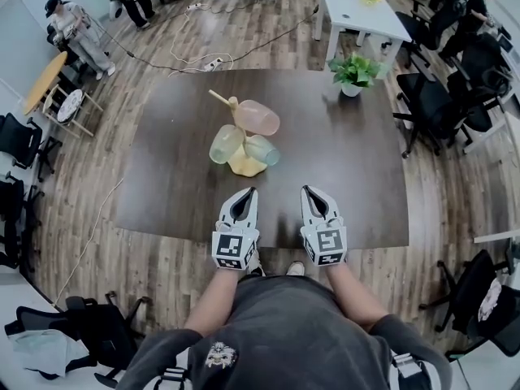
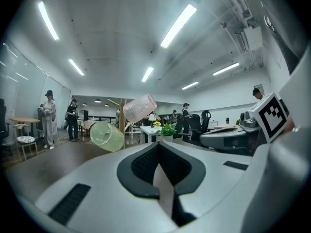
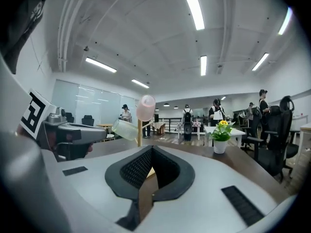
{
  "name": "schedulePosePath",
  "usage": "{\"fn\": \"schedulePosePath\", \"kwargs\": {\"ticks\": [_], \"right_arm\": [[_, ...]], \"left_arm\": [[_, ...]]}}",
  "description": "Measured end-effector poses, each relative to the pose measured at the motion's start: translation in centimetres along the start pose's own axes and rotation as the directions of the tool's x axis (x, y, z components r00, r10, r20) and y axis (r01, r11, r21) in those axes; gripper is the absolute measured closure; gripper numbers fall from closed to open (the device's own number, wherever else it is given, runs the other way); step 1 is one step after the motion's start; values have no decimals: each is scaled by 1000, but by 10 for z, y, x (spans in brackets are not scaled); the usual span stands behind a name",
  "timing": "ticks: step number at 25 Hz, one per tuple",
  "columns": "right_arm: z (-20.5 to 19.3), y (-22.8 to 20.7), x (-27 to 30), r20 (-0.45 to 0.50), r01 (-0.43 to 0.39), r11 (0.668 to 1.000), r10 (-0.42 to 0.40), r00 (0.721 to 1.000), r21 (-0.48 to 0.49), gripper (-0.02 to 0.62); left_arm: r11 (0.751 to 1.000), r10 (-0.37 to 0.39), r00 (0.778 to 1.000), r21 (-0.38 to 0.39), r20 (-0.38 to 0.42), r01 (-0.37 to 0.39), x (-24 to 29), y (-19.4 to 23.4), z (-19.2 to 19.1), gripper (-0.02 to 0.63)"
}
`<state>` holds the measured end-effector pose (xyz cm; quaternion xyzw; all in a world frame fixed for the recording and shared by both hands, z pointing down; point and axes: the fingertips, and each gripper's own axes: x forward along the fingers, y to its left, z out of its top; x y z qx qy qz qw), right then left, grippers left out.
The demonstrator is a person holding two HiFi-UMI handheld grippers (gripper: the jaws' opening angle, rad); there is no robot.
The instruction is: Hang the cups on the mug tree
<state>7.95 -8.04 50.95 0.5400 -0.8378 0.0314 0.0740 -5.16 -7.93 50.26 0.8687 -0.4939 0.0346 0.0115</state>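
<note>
Looking down in the head view, I had the mug tree [image 1: 244,162] at the middle of the frame, standing on a dark brown, matt worktop [image 1: 171,193]. Its pale yellow wooden post rose from a rounded base. Three translucent cups hung on it. A pink cup [image 1: 258,117] with a dimpled surface sat highest. A yellow-green cup [image 1: 225,144] hung lower left, and a pale blue-green cup [image 1: 262,149] lower right, just beside the base.

My left gripper [image 1: 247,193] and right gripper [image 1: 311,192] sat at the lower centre, over the near edge of the worktop and well apart from the tree. Each had its jaws pressed together with nothing between them, the ribbed black pads meeting at the tips.

At the far right of the worktop stood a leafy potted plant [image 1: 354,73] in a small white pot. Beyond it, in the upper right, was a white table [image 1: 357,15]. Black office chairs [image 1: 431,108] crowded the right edge. A white cable [image 1: 203,55] trailed over the wood-plank floor [image 1: 138,96], and people stood in the upper left.
</note>
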Motion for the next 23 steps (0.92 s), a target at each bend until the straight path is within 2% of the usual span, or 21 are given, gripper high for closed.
{"fn": "schedulePosePath", "kwargs": {"ticks": [6, 12, 23], "right_arm": [[12, 2, -15, 36, -15, 999, 16, 999, -32, 571], [11, -7, -29, 57, -20, 999, 18, 998, 36, 571], [7, -20, -37, 54, -5, 999, 3, 999, 50, 571]], "left_arm": [[1000, -15, 1000, 23, 12, 15, -4, -24, 10, 598], [999, -26, 1000, 28, 6, 26, -8, -40, 10, 598], [999, -46, 999, 30, 11, 46, -1, -53, 13, 598]]}}
